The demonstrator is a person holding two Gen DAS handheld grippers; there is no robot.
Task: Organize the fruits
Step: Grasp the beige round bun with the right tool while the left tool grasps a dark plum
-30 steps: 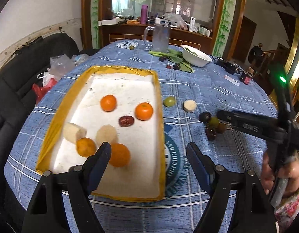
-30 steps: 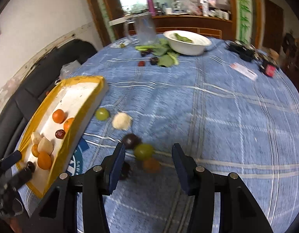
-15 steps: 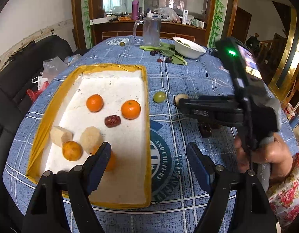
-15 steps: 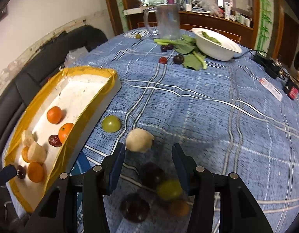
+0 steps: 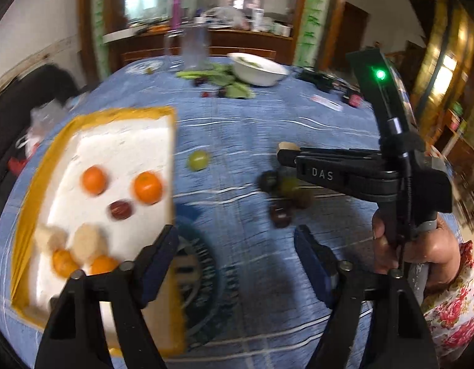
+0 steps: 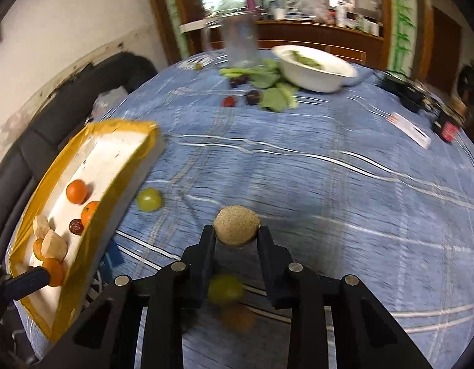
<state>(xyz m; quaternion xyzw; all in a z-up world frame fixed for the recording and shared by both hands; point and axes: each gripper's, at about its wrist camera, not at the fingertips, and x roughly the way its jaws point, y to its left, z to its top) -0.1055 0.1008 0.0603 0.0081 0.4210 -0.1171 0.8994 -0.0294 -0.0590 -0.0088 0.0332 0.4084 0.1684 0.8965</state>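
**Right gripper pinches a pale fruit**

The blue tablecloth (image 6: 329, 160) fills both views. At the left of the frame, the yellow-rimmed tray (image 6: 123, 190) holds oranges (image 6: 77, 191). In the lower centre, the right gripper (image 6: 236, 234) is closed tight on a pale round fruit (image 6: 236, 223). The left gripper (image 5: 237, 255) is spread wide, holding nothing. A green fruit (image 6: 149, 199) lies just beside the tray.

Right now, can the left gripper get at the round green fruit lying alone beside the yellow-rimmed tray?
Probably yes. The left gripper is open and empty, the round green fruit lies ahead on bare blue tablecloth, and the right gripper, shut on a beige fruit piece, works off to the side.
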